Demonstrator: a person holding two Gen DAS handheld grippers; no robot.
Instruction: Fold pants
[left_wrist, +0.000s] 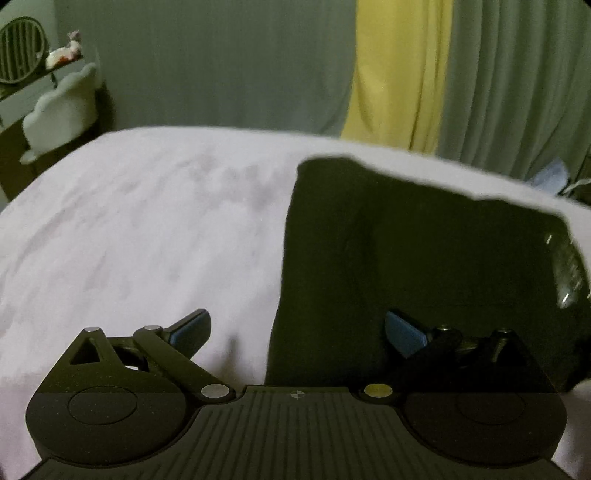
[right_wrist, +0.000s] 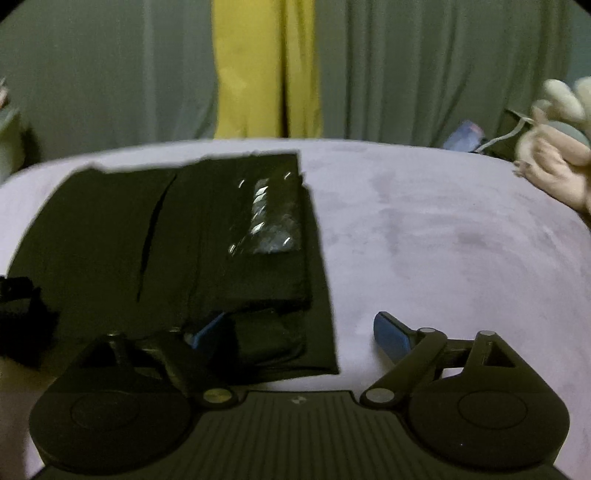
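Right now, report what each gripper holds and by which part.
Nothing is held. The left gripper and right gripper are both open above the near edge of the black pants, gripping no fabric.

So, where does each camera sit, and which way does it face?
Left wrist: on the left gripper, low over the bed, facing the curtains; its open fingers straddle the left edge of the black pants.
Right wrist: on the right gripper, facing the same way; its open fingers straddle the pants' right edge.
Shared: the pants, bed, grey curtains and yellow strip.
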